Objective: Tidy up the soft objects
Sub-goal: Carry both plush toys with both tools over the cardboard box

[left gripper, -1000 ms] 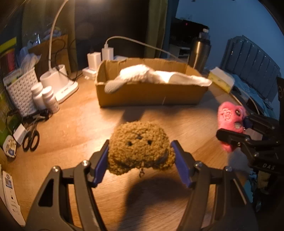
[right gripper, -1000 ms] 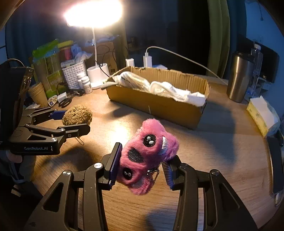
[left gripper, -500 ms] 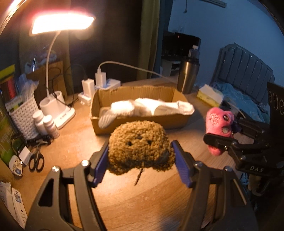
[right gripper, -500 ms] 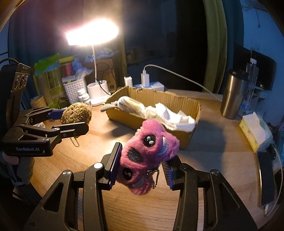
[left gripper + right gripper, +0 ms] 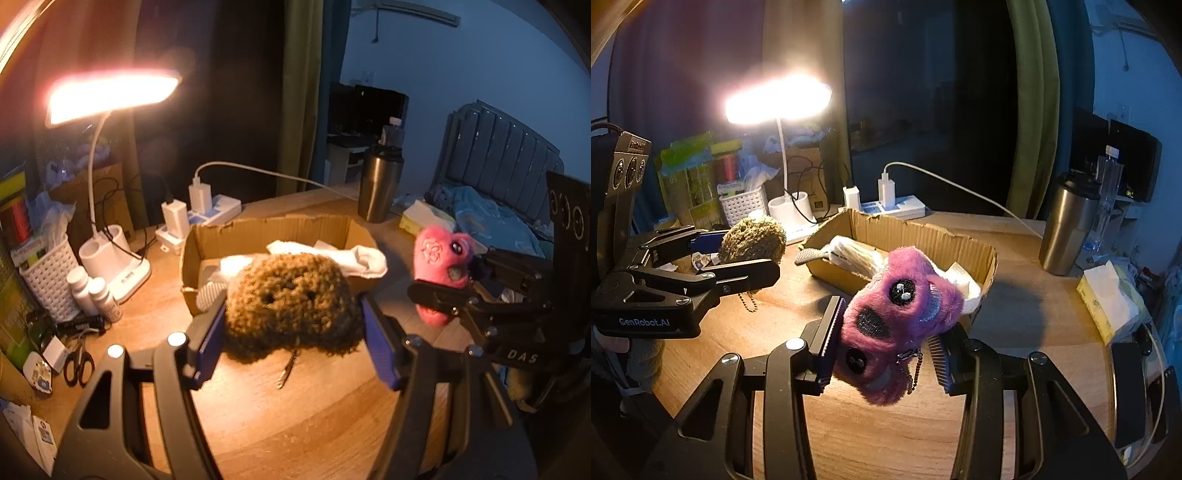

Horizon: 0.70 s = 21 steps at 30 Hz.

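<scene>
My left gripper (image 5: 291,332) is shut on a brown curly plush toy (image 5: 291,291) and holds it above the wooden table, in front of an open cardboard box (image 5: 266,230). My right gripper (image 5: 886,341) is shut on a pink furry plush toy (image 5: 897,314), also in the air, near the box (image 5: 923,236). White socks (image 5: 354,258) lie in the box. The brown toy (image 5: 753,240) and the left gripper (image 5: 738,254) show at the left of the right wrist view. The pink toy (image 5: 439,258) shows at the right of the left wrist view.
A lit desk lamp (image 5: 110,92) stands at the back left beside a white basket (image 5: 48,273), two small bottles (image 5: 92,295) and scissors (image 5: 77,365). A power strip with chargers (image 5: 207,214) is behind the box. A steel tumbler (image 5: 1067,225) and tissue pack (image 5: 1108,295) stand right.
Both grippers have risen with their toys, so the box and table now sit lower and farther in view. The grips have not changed.
</scene>
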Each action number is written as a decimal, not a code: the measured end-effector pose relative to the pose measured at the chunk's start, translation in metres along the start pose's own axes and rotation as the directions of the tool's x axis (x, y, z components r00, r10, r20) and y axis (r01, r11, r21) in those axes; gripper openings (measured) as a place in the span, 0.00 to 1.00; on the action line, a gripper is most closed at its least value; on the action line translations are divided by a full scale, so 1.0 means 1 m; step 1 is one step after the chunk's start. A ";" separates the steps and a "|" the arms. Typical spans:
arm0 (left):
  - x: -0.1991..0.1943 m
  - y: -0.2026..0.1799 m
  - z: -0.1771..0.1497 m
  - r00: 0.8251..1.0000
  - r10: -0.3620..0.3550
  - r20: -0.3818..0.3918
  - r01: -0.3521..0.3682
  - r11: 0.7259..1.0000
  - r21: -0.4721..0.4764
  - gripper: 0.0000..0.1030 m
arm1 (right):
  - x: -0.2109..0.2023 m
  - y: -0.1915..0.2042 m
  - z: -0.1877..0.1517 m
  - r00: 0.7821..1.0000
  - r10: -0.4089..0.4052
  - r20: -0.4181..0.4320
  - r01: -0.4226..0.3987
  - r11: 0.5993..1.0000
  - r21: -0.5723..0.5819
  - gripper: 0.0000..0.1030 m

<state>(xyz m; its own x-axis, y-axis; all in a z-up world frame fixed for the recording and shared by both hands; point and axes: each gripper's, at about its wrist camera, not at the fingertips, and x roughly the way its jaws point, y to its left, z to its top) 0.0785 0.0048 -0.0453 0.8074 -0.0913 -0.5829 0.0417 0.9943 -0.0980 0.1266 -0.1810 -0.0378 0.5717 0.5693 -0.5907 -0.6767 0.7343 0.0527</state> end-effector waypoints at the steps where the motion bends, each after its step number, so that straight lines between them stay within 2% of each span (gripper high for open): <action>1: -0.001 0.000 0.002 1.000 0.000 0.004 0.000 1.000 0.002 0.66 | 0.000 -0.001 0.001 1.000 -0.001 0.003 0.001 1.000 0.001 0.44; 21: 0.003 0.008 0.036 0.998 0.015 0.065 -0.015 1.000 0.006 0.66 | 0.008 -0.014 0.034 0.999 -0.015 0.048 0.016 1.000 -0.017 0.44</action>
<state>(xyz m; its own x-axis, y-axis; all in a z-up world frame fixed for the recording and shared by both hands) 0.1019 0.0141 -0.0186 0.8445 -0.0726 -0.5307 0.0329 0.9959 -0.0839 0.1565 -0.1746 -0.0158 0.6032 0.5755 -0.5521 -0.6754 0.7369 0.0302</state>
